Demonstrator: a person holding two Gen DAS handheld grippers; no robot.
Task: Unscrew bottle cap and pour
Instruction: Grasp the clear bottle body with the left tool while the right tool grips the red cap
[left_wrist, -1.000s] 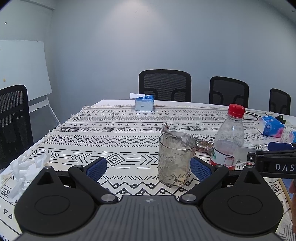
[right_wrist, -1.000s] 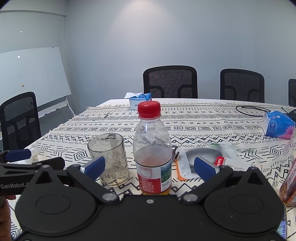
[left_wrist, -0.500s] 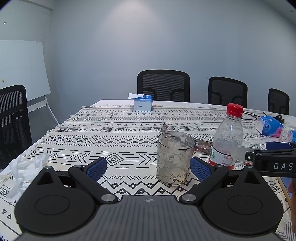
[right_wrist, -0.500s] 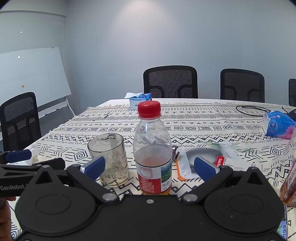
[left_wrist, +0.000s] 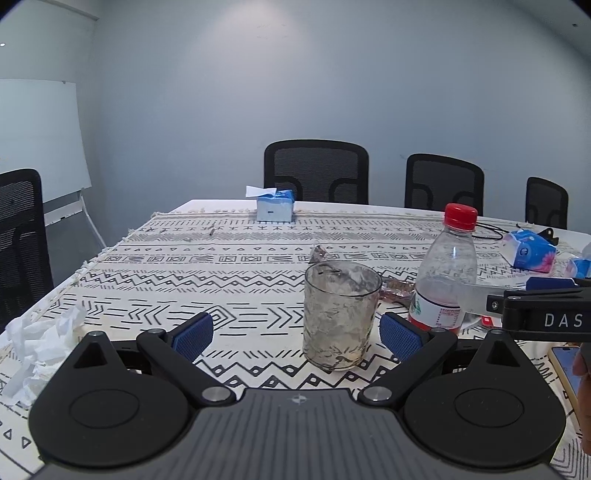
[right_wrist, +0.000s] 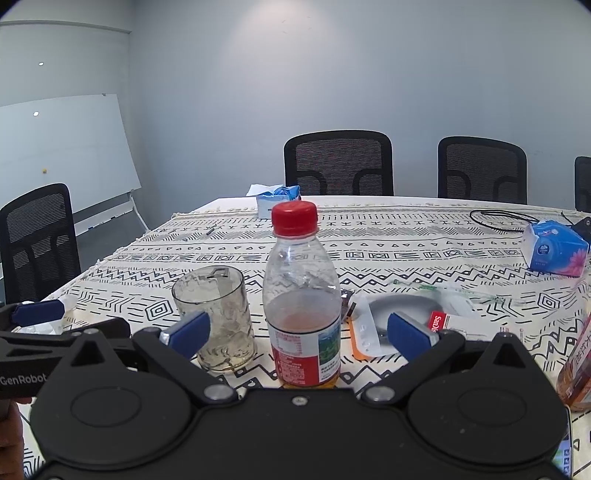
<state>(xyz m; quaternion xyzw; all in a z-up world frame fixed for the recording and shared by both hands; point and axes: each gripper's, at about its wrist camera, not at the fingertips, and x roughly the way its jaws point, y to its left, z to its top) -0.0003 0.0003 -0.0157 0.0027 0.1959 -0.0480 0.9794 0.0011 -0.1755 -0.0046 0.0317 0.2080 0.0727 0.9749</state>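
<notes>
A clear plastic bottle (right_wrist: 302, 306) with a red cap (right_wrist: 294, 218) stands upright on the patterned tablecloth, a little orange drink in its bottom. It also shows in the left wrist view (left_wrist: 445, 273). A textured empty glass (left_wrist: 340, 314) stands to its left, and shows in the right wrist view too (right_wrist: 216, 317). My right gripper (right_wrist: 298, 330) is open, its blue pads on either side of the bottle's lower half, not touching. My left gripper (left_wrist: 297, 332) is open, with the glass between its pads, nearer the right one.
A tissue box (left_wrist: 275, 208) sits at the table's far side, crumpled paper (left_wrist: 33, 343) at the near left edge. Packaging (right_wrist: 399, 321), a tissue pack (right_wrist: 556, 249), a cable (right_wrist: 498, 219) and another drink bottle (right_wrist: 580, 365) lie to the right. Black chairs (right_wrist: 338, 164) surround the table.
The left wrist view has shifted slightly, with glass and bottle drifting a little left in it. The right gripper and bottle have not moved.
</notes>
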